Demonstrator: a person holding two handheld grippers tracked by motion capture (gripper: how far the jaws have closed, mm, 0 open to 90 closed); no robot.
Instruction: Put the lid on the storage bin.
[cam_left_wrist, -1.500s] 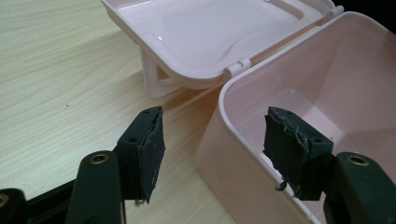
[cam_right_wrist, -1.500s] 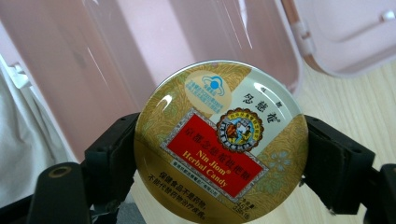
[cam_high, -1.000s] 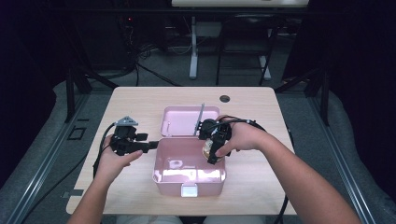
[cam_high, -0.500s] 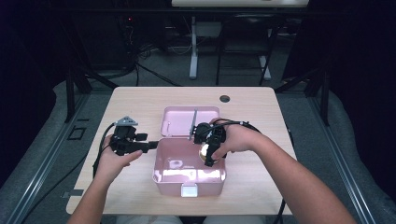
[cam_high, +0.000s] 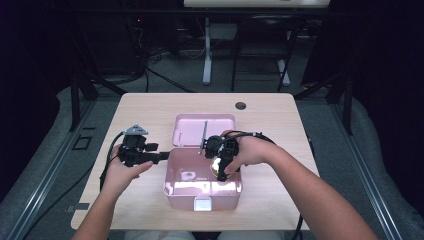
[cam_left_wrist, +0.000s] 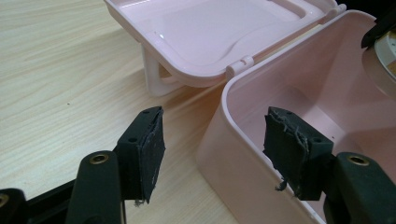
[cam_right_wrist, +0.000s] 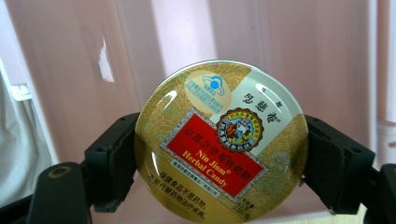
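high view: the pink box (cam_high: 202, 187) sits open at table (cam_high: 280, 120) centre, its lid (cam_high: 202, 130) lying flat at 12 o'clock of it. the left gripper (cam_high: 161, 157) is at the box's 9 o'clock wall; the right gripper (cam_high: 221, 167) hangs over the box at its 2 o'clock corner, holding a tin (cam_high: 218, 166).

left gripper view: jaws wide, straddling the box wall (cam_left_wrist: 243, 135), one pad outside, one inside.

right gripper view: jaws clamp the round gold candy tin (cam_right_wrist: 219, 140) by its rim, face to the camera, pink box interior behind it.
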